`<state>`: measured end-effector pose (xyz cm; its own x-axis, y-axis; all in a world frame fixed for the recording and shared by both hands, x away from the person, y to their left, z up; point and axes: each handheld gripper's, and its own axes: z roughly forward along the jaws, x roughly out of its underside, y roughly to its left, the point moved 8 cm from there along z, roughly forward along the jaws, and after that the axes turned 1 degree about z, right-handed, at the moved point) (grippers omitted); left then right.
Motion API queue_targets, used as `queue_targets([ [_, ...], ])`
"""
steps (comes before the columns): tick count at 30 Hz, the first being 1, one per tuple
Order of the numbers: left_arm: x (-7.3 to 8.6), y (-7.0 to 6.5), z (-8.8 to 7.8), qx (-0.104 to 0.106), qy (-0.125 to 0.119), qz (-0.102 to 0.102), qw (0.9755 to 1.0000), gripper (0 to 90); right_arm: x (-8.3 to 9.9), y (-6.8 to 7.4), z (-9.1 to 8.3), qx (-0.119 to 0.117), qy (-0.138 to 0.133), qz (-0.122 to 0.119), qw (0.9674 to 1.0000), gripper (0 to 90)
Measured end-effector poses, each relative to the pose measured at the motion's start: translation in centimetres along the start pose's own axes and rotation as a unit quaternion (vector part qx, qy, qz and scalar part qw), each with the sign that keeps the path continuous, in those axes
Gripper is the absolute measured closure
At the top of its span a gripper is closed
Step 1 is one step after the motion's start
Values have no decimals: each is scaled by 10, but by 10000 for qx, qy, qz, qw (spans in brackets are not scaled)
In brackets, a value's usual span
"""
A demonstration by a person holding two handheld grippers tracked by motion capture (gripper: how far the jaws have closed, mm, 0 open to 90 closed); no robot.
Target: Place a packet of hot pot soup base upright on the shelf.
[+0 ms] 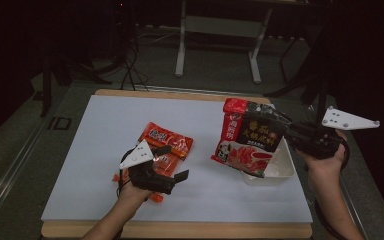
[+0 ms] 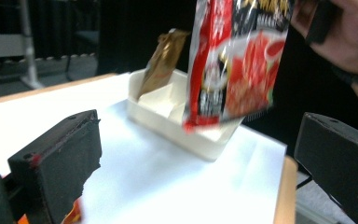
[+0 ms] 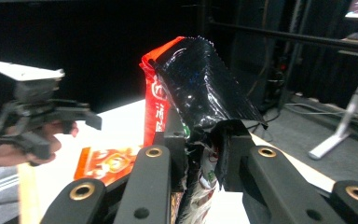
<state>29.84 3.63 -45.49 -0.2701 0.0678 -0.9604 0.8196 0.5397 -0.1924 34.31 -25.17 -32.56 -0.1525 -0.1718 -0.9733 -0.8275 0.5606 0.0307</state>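
My right gripper [image 1: 292, 134] is shut on the edge of a large black and red food packet [image 1: 250, 137], which hangs in the air over a white compartment tray [image 1: 282, 167] at the table's right. In the right gripper view the jaws [image 3: 200, 144] pinch the crumpled packet [image 3: 191, 84]. My left gripper [image 1: 172, 163] stands open with nothing between its jaws, just above an orange-red packet [image 1: 167, 140] on the white sheet. The left gripper view looks between its wide jaws [image 2: 200, 177] at the tray [image 2: 168, 116], a brown packet [image 2: 161, 63] standing in it, and the hanging packet [image 2: 235, 60].
A white sheet [image 1: 105, 150] covers the wooden table, with bare room at the left and back. A metal frame [image 1: 220, 30] stands on the dark floor behind the table. The tray sits close to the right edge.
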Motion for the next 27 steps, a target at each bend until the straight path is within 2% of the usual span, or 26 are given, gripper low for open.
queue_targets([
  [3, 9, 4, -10, -157, 103, 55, 9998, 12, -1, -11, -1, 89, 14, -39, 10000, 769],
  [11, 30, 10, -37, -248, 249, -2, 9994, 13, -1, -36, -2, 213, -1, -212, 9995, 768],
  [15, 40, 8, -44, -301, 409, 68, 9987, 13, -2, -46, -2, 314, -35, -331, 9990, 769],
  [18, 49, 7, -47, -327, 459, 120, 9983, 12, -2, -54, -3, 422, -37, -325, 9986, 769],
  [21, 58, 10, -51, -501, 504, 218, 9972, 12, -3, -62, -2, 499, -84, -327, 9982, 768],
  [23, 63, 13, -53, -615, 573, 256, 9961, 13, -2, -65, -2, 530, -143, -440, 9975, 768],
  [27, 73, 15, -57, -673, 633, 184, 9956, 13, -1, -72, -1, 592, -277, -545, 9964, 768],
])
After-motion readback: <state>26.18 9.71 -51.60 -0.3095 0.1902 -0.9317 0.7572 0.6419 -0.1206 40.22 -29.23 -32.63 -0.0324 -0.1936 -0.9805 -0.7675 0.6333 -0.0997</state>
